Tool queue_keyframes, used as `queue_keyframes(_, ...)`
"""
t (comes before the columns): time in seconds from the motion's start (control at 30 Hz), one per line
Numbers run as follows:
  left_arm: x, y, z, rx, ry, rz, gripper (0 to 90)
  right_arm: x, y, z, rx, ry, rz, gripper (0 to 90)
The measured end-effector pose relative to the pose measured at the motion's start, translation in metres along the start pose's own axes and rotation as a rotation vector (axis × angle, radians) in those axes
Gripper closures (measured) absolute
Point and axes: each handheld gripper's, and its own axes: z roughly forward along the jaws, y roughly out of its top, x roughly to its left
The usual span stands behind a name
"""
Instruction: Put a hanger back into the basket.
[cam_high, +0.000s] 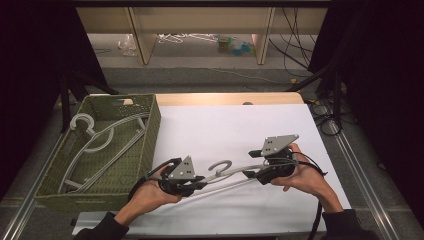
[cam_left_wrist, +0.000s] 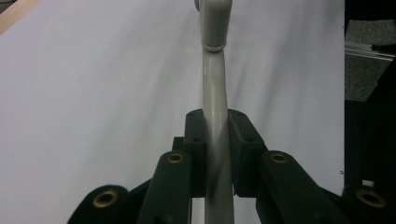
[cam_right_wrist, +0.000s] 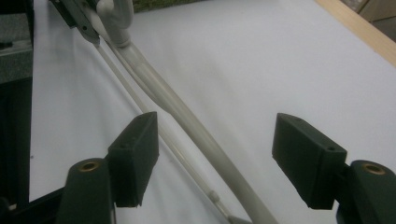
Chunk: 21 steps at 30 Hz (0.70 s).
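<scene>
A grey plastic hanger (cam_high: 235, 172) lies across the white sheet near the front of the table, its hook (cam_high: 222, 165) curling up between my two hands. My left gripper (cam_high: 202, 181) is shut on the hanger's arm close to the hook; in the left gripper view the pads clamp the grey bar (cam_left_wrist: 215, 93) from both sides (cam_left_wrist: 217, 126). My right gripper (cam_high: 252, 172) stands open at the other side of the hook. In the right gripper view the hanger's arm (cam_right_wrist: 187, 116) runs between the wide-apart pads (cam_right_wrist: 215, 119) without touching either.
A green woven basket (cam_high: 150, 125) stands at the left edge of the table with several grey hangers (cam_high: 100, 140) inside. The white sheet (cam_high: 225, 125) covers the table top. Shelving and cables sit beyond the far edge.
</scene>
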Motion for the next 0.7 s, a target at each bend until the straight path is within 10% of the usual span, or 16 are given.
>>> queue_keyframes(0.37,0.020,-0.004,-0.026,-0.049,0.042,-0.155,78.8,0.008,0.002,-0.013,-0.089,-0.083,0.049,31.7)
queue_keyframes(0.7,0.028,0.000,-0.046,-0.121,0.056,-0.208,78.8,0.023,-0.011,-0.013,-0.122,-0.088,0.076,31.6)
